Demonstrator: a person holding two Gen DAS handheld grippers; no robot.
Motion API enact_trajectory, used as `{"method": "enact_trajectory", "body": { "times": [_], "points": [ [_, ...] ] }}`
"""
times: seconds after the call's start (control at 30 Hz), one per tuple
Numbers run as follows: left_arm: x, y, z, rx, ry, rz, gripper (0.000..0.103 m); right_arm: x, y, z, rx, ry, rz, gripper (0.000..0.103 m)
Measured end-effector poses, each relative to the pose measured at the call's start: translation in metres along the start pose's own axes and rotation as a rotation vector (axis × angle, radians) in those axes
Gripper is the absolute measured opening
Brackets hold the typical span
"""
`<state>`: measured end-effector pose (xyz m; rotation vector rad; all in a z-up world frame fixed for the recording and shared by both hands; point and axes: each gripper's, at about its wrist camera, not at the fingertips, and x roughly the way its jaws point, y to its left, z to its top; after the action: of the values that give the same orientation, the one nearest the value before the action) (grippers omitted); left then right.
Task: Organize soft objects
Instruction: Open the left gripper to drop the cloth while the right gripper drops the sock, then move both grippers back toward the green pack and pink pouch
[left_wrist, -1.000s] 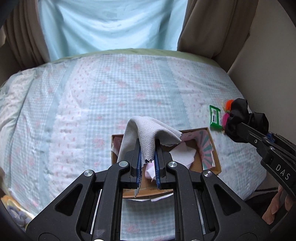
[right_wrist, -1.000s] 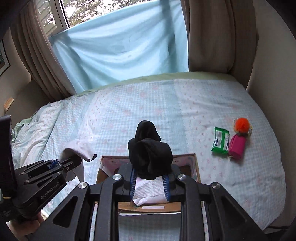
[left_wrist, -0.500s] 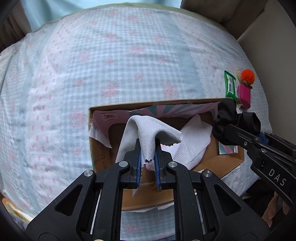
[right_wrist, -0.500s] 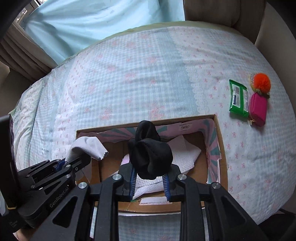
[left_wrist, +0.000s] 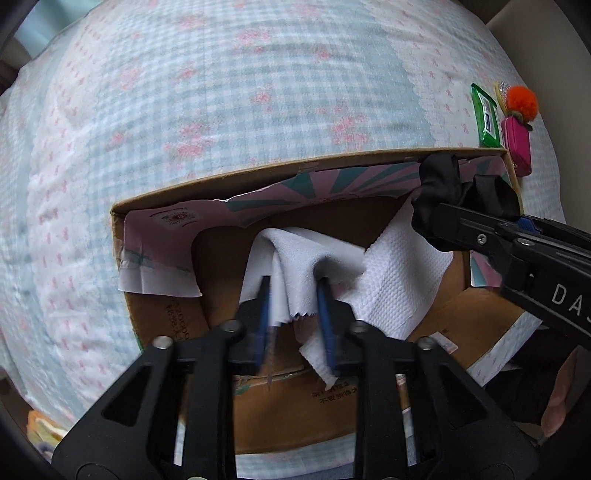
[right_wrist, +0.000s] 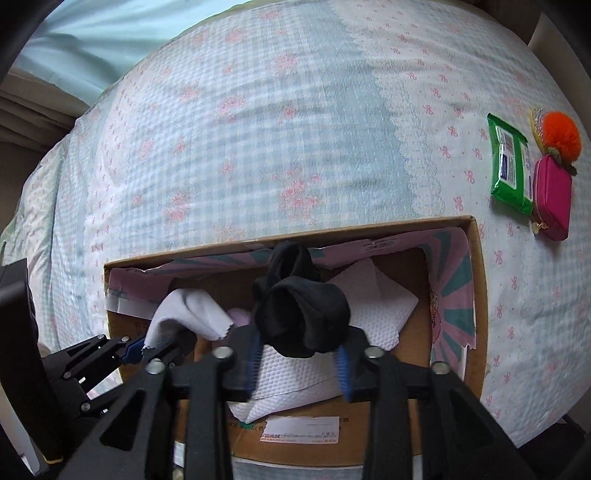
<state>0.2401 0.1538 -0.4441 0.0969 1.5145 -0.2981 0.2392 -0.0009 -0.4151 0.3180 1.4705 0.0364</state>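
An open cardboard box (left_wrist: 280, 170) (right_wrist: 476, 273) sits on the bed with a white quilted paper towel (left_wrist: 391, 266) (right_wrist: 376, 306) inside. My left gripper (left_wrist: 293, 295) (right_wrist: 155, 345) is over the box's left half, its jaws parted and blurred, with a pale grey cloth (left_wrist: 299, 258) (right_wrist: 192, 310) draped between them. My right gripper (right_wrist: 297, 354) (left_wrist: 436, 218) is over the box's middle, its jaws parted and blurred, with a bundle of black fabric (right_wrist: 299, 314) (left_wrist: 461, 192) sitting between them.
The bed has a blue-and-pink checked cover (left_wrist: 258, 74) (right_wrist: 295, 110). Right of the box lie a green wipes pack (right_wrist: 509, 166) (left_wrist: 485, 114), a pink pouch (right_wrist: 552, 195) (left_wrist: 517, 144) and an orange pompom (right_wrist: 561, 134) (left_wrist: 521, 101). A person's hand (left_wrist: 557, 402) shows at lower right.
Both grippers have dropped down and forward into the box. Both sets of jaws have spread apart from their tight grip on the cloth and the black fabric.
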Motion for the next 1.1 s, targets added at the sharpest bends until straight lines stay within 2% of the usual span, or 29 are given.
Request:
{"method": "enact_trajectory", "body": {
  "times": [0.03,0.07,0.4,0.7,0.93,1.1],
  "points": [
    [-0.002,-0.001,-0.001,0.005,-0.009,0.002,0.103,0.001,-0.004,0.0,0.019,0.006,0.01,0.097],
    [-0.004,-0.002,-0.002,0.008,-0.015,0.004,0.103,0.0,-0.007,0.0,0.028,-0.004,0.019,0.103],
    [-0.002,-0.007,-0.011,-0.025,0.001,-0.018,0.103,-0.003,-0.022,-0.008,0.048,-0.01,0.012,0.103],
    [-0.029,-0.009,-0.021,-0.036,-0.038,0.037,0.103,-0.032,-0.008,-0.017,-0.006,-0.066,0.008,0.103],
    [-0.093,-0.013,-0.035,-0.047,-0.145,0.079,0.103,-0.108,0.008,-0.037,-0.118,-0.191,-0.043,0.103],
    [-0.164,-0.023,-0.057,-0.042,-0.28,0.121,0.103,-0.185,0.015,-0.06,-0.159,-0.329,-0.084,0.103]
  ]
}}
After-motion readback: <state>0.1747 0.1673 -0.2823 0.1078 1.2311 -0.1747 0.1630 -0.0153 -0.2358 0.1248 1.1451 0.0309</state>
